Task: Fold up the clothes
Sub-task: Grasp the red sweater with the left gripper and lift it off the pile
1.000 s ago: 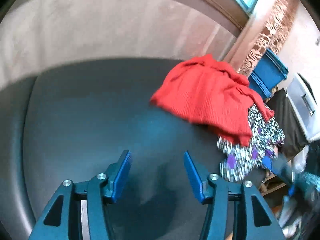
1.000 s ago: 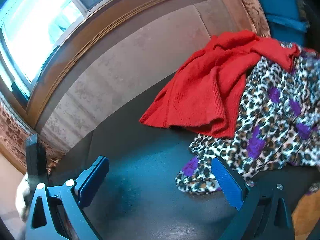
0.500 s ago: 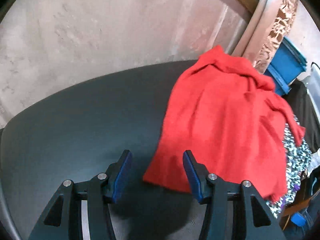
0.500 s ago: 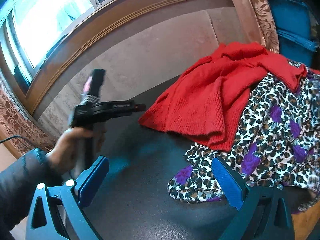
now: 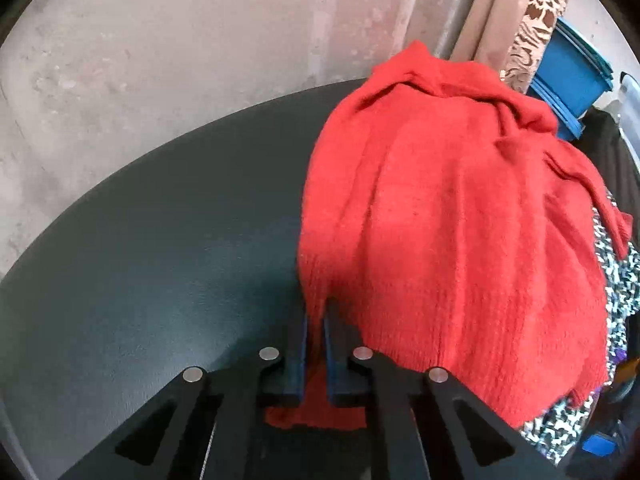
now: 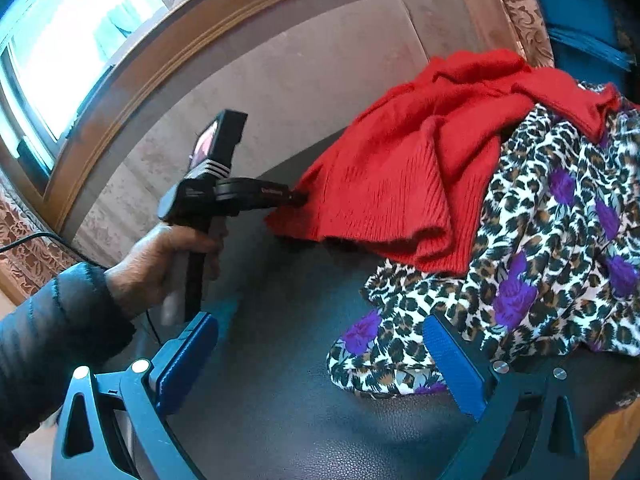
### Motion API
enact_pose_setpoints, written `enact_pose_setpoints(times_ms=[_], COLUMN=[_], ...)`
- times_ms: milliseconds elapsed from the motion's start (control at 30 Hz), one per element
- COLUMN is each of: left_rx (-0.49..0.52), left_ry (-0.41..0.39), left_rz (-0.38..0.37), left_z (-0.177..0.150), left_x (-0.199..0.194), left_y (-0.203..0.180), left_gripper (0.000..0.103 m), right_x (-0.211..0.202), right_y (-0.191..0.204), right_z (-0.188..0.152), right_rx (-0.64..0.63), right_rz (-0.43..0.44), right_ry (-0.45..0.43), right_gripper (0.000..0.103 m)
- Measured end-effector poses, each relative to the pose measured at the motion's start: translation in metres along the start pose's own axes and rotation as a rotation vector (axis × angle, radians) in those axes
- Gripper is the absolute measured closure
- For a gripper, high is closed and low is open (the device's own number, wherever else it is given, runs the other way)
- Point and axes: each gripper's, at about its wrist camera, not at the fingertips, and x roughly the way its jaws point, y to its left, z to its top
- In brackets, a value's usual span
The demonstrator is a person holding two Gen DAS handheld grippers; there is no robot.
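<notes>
A broad bare stretch of the dark tabletop is left open on the left. The right side is taken up by the red sweater, heaped over a leopard-print garment. The far edge is closed off by a wall.

left claw: jaws closed to a narrow gap, cloth pinched between them, held low and level. left hand wrapped around its handle, dark sleeve at the wrist. right claw: jaws spread wide, nothing between them, hovering.
</notes>
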Motion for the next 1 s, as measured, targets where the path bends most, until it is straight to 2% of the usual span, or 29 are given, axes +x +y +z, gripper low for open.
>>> enact_pose_setpoints(times_ms=[167,300,433,667,767,833,1000], left_rx=[-0.12,-0.211,-0.28,-0.425,-0.488,-0.496,-0.518], left_ry=[-0.114,-0.188,-0.252,-0.203,-0.182,-0.194,-0.223], left_rz=[-0.083,-0.145,-0.206,-0.215,-0.218,-0.18,-0.082], left_z=[-0.028,-0.053,-0.098,-0.202,-0.247,-0.25,-0.256], left_x=[-0.051,-0.091,-0.132,-0.153,-0.162,-0.167,-0.178], left_y=[0.012,0.028,0.037,0.062,0.072,0.077,0.09], left_gripper=[0.099,0.099,0.099,0.099,0.099,0.099,0.098], right_x=[-0.004,-0.006,-0.016,-0.023,-0.013,-0.013,-0.033], right_y=[0.0,-0.005,-0.011,-0.002,0.002,0.007,0.011], right_z=[0.0,-0.001,-0.006,-0.016,-0.022,-0.023,-0.018], right_rx=[-0.009,0.053,0.129,0.08,0.061,0.042,-0.019], right_rz=[-0.018,-0.003,0.021,-0.029,-0.057,-0.06,-0.111], right_ry=[-0.013,-0.009,-0.023,0.006,0.055,0.061,0.0], right_gripper=[0.0,0.0,0.0,0.0,0.0,0.0,0.0])
